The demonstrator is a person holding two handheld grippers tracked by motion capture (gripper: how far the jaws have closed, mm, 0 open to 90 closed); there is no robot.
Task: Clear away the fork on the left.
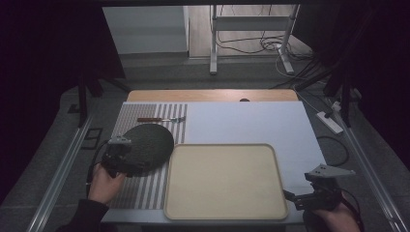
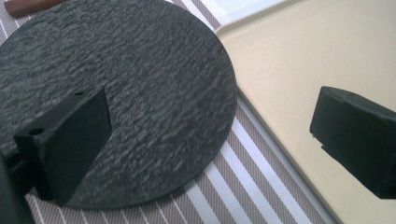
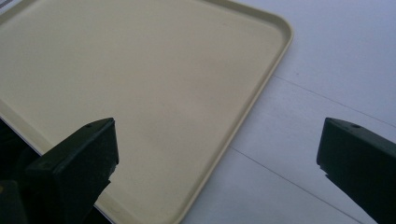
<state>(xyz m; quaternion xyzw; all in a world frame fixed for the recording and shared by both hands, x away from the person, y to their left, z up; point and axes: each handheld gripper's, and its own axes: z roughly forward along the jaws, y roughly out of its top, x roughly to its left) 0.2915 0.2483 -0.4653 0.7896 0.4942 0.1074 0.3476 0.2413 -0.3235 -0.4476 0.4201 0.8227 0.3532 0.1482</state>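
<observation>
A round dark slate plate lies on the striped mat, its right edge just left of the beige tray. My left gripper is open at the plate's near-left rim; in the left gripper view one jaw hangs over the slate plate and the other over the beige tray. My right gripper is open at the tray's near-right corner. In the right gripper view its jaws straddle the beige tray's right rim, with nothing between them.
A knife with a brown handle lies on the mat behind the plate. White table surface stretches behind and to the right of the tray. A power strip and cables lie on the floor at the right.
</observation>
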